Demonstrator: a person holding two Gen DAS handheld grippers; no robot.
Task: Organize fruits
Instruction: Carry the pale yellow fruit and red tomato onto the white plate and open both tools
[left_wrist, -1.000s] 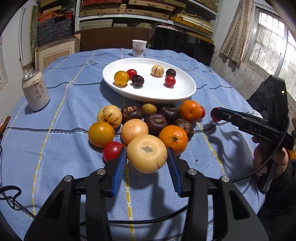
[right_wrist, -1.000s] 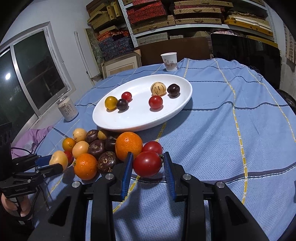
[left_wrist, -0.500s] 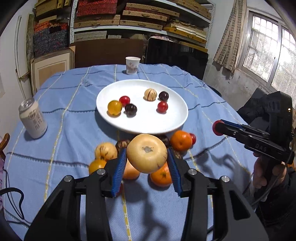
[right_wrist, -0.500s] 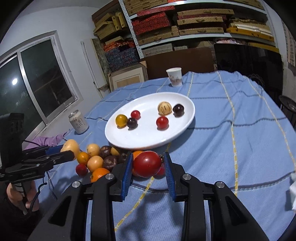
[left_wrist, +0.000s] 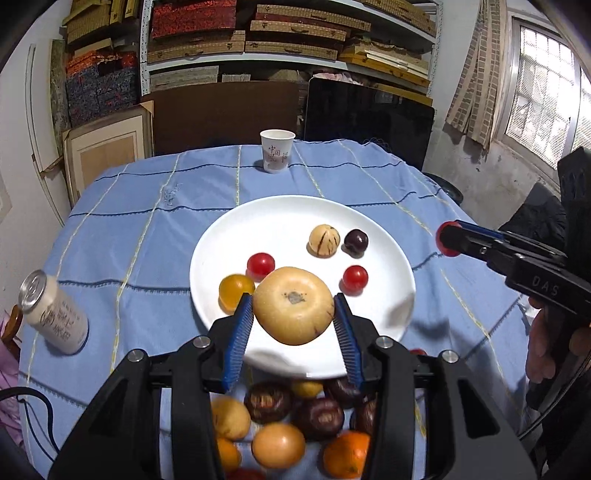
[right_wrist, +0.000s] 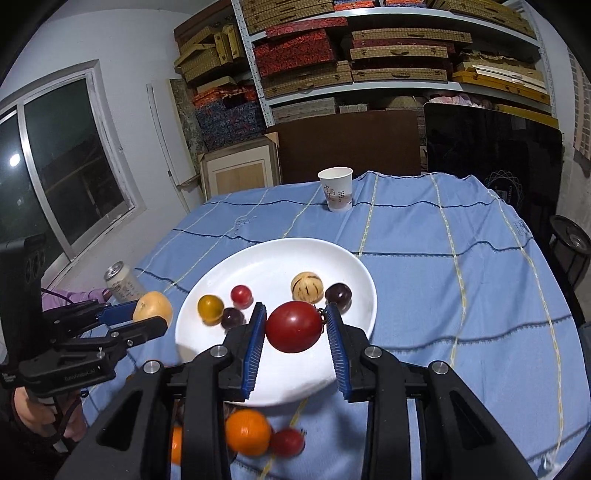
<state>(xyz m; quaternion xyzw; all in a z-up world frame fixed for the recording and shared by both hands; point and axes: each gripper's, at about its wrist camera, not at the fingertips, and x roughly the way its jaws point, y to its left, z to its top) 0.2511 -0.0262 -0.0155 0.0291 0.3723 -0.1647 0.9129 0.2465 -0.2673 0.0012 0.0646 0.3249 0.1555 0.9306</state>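
While the left gripper (left_wrist: 293, 319) pinches a pale yellow melon (left_wrist: 293, 310) and the right gripper (right_wrist: 295, 328) clamps a red tomato (right_wrist: 294, 326), both hang over the white plate (left_wrist: 236, 236) (small fruits on it), a paper cup (left_wrist: 277, 156) beyond.

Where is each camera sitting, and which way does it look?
Left wrist: sits on the left hand-held gripper, looking forward and down over the white plate; its own fingers clamp a pale yellow fruit; the person's right hand shows too.
Right wrist: sits on the right hand-held gripper, facing the plate from the other side; its fingers clamp a red tomato; the left hand shows.
Shared: plate, paper cup, can, and each other's gripper.
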